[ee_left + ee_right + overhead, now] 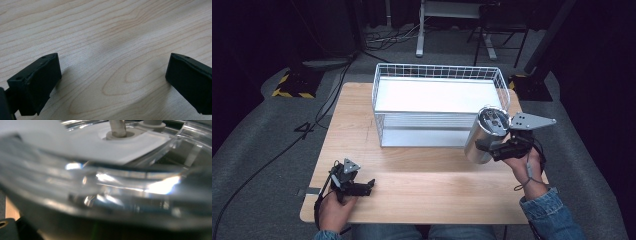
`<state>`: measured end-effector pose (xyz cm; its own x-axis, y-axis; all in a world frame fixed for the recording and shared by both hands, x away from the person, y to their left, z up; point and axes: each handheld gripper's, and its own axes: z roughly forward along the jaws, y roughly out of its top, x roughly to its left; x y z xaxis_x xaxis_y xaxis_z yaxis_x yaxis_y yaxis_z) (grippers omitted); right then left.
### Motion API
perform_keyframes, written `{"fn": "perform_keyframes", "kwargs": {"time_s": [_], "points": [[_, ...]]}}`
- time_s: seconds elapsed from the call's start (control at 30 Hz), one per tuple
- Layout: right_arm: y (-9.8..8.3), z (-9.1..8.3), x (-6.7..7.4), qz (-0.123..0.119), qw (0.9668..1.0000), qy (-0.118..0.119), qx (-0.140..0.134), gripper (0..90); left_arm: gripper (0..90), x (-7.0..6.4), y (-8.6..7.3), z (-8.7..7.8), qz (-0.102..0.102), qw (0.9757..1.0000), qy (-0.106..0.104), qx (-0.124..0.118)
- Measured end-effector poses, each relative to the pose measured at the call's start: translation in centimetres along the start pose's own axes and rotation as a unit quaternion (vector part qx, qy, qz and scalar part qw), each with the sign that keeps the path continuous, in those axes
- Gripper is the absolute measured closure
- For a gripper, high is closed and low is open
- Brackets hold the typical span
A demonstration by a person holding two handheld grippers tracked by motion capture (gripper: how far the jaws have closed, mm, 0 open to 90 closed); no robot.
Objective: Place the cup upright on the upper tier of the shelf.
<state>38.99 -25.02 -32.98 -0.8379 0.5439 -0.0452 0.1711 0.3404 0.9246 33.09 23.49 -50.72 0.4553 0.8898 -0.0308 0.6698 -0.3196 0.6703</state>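
Note:
A silver metal canister [483, 136] with a clear lid hangs tilted above the table, just off the front right corner of the white wire basket [437, 67]. My right gripper [493, 148] is shut on the canister's side, held by a hand in a denim sleeve. In the right gripper view the canister's clear lid [105, 182] is very close and blurred. My left gripper [364, 187] rests low at the table's front left, jaws pointing right. In the left gripper view it [112, 80] stands open with only bare wood between the jaws.
The wooden table [422, 185] carries the wire basket at its back centre, with a white floor inside. Bare wood lies between the basket and the front edge. Cables, stands and a yellow-black striped base [292, 86] are on the grey floor beyond.

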Motion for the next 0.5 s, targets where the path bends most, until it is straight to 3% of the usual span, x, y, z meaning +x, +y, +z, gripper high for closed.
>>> {"fn": "perform_keyframes", "kwargs": {"time_s": [0.5], "points": [[4.6,-0.8,-0.4,-0.005,0.9999,-0.003,-0.01,3.5,0.5,0.0,0.0,0.0,0.0,1.0,0.0,0.0]]}}
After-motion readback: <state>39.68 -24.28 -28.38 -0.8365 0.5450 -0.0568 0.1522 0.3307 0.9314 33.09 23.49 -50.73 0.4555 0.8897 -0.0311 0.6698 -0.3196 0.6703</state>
